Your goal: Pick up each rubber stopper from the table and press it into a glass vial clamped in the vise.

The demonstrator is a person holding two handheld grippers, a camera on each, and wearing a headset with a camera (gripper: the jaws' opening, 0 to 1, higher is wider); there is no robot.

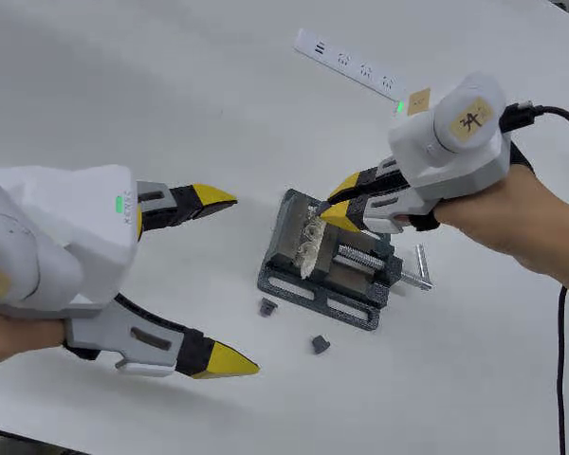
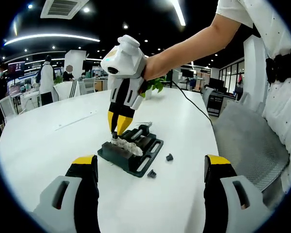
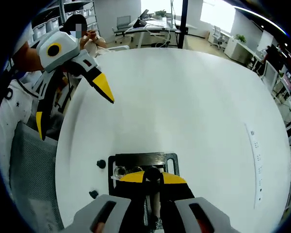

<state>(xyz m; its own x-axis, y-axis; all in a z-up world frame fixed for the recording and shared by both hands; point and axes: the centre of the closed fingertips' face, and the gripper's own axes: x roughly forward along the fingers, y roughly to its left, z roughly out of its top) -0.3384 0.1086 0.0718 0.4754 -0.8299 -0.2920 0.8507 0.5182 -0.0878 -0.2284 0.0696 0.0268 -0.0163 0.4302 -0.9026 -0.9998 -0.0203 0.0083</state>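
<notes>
A dark grey vise (image 1: 294, 282) (image 2: 117, 154) (image 3: 140, 158) stands mid-table with clear glass vials (image 1: 308, 242) (image 3: 121, 171) clamped in it. My right gripper (image 1: 328, 207) (image 3: 153, 175) (image 2: 117, 127) is directly over the vials, shut on a dark rubber stopper (image 3: 153, 173) that is down at a vial mouth. Two loose stoppers lie on the table beside the vise: one (image 1: 268, 306) (image 2: 169, 157) (image 3: 101, 164) and another (image 1: 320, 344) (image 2: 151, 173) (image 3: 93, 194). My left gripper (image 1: 228, 280) (image 2: 150, 162) (image 3: 72, 111) is open wide and empty, short of the vise.
A white power strip (image 1: 351, 64) (image 3: 254, 160) lies at the far side of the table. A black cable (image 1: 559, 332) trails from the right gripper. The vise handle (image 1: 420, 268) sticks out to the right. An office chair (image 2: 252, 145) stands by the table.
</notes>
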